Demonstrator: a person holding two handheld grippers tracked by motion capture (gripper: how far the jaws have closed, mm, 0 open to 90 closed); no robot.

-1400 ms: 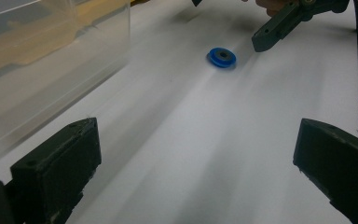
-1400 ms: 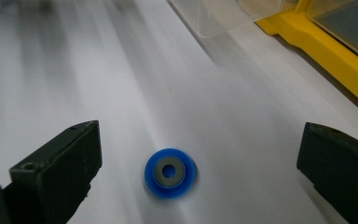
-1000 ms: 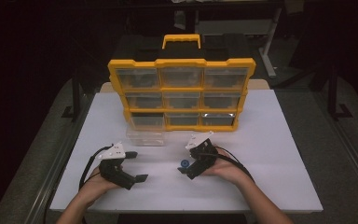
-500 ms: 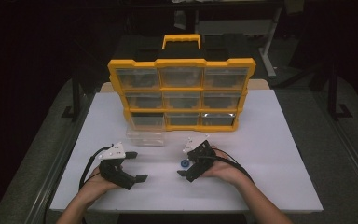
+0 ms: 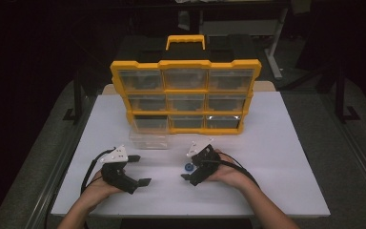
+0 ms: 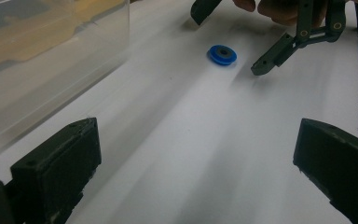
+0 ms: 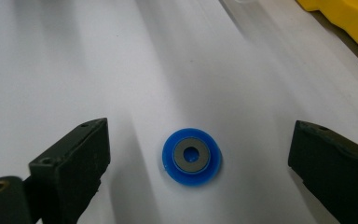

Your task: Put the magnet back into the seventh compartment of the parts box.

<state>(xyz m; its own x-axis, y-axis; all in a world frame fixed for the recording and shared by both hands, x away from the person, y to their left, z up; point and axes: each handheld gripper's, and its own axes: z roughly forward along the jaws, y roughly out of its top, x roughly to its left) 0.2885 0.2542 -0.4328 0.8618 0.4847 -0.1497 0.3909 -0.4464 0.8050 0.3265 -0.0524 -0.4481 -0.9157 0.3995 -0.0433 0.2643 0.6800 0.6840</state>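
Note:
A small blue disc [image 7: 192,156] with a grey ringed centre lies flat on the white table [image 5: 267,157]. My right gripper [image 7: 200,140] is low over it, open, with one jaw on each side of the disc and neither pad touching it. Its jaws have just been closing a little. In the high view the disc [image 5: 189,167] shows just left of the right gripper [image 5: 190,164]. My left gripper [image 5: 142,169] rests on the table to the left, open and holding nothing. From the left gripper [image 6: 198,140] I see the disc [image 6: 223,54] and the right gripper [image 6: 230,42] ahead.
A yellow drawer organiser [image 5: 186,67] with clear drawers stands upright at the middle back of the table. One clear drawer [image 5: 147,138] sits out on the table in front of its lower left slot, and it shows close on the left as the clear drawer [image 6: 42,56].

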